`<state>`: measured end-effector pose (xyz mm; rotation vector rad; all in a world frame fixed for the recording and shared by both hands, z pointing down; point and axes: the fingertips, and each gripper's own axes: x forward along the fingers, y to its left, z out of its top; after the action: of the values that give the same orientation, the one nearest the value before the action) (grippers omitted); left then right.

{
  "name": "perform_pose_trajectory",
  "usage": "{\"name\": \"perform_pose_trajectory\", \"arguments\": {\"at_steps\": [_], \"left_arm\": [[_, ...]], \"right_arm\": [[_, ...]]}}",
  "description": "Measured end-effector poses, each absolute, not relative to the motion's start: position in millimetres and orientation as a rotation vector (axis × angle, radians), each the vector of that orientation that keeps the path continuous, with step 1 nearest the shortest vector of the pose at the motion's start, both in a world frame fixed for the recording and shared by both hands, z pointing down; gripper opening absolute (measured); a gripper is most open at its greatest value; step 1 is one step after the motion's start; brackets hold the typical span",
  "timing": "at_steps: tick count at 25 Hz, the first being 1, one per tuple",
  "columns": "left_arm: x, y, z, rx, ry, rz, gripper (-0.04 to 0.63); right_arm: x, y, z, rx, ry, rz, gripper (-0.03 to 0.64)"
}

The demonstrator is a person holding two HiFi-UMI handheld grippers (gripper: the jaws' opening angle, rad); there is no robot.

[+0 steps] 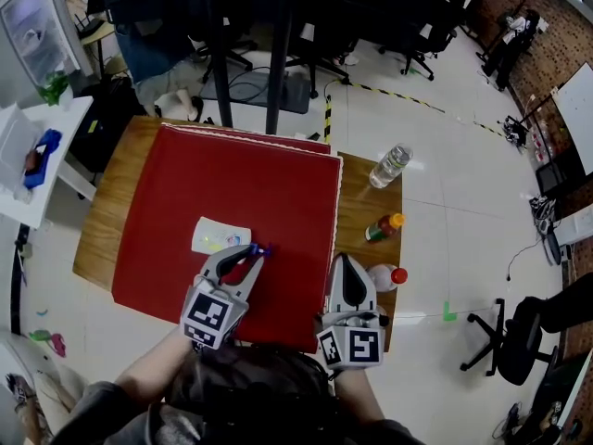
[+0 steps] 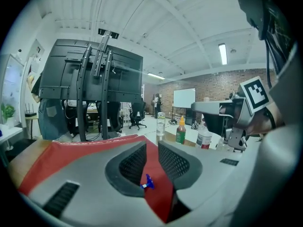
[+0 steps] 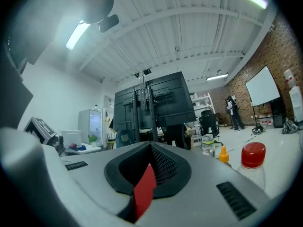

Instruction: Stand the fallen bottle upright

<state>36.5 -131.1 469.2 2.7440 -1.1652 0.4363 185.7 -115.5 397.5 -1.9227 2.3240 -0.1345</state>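
Note:
Three bottles stand upright on the bare wood at the table's right edge: a clear water bottle, an orange-capped sauce bottle and a white bottle with a red cap. No bottle lies on its side. My left gripper hovers low over the red mat, its jaws slightly apart. A tiny blue piece shows in the gap, and the pads do not press on it. My right gripper is shut and empty, just left of the red-capped bottle.
A white packet lies on the mat just ahead of the left gripper. The wooden table ends close behind the bottles. A black metal stand and office chairs are beyond the far edge. A white side table stands at the left.

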Motion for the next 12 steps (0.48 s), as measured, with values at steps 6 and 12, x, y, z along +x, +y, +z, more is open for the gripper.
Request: {"name": "perform_pose_trajectory", "arguments": {"at_steps": [6,12], "left_arm": [[41.6,-138.1,492.8,2.744,-1.099,0.562,0.16],[47.5,-146.4,514.7,2.803,-1.015,0.728,0.219]], "right_arm": [[185.3,-120.5,406.3,-1.913,2.335,-0.16,0.013],[181.2,-132.9,413.0,-1.903,2.348,-0.179,0.012]]}}
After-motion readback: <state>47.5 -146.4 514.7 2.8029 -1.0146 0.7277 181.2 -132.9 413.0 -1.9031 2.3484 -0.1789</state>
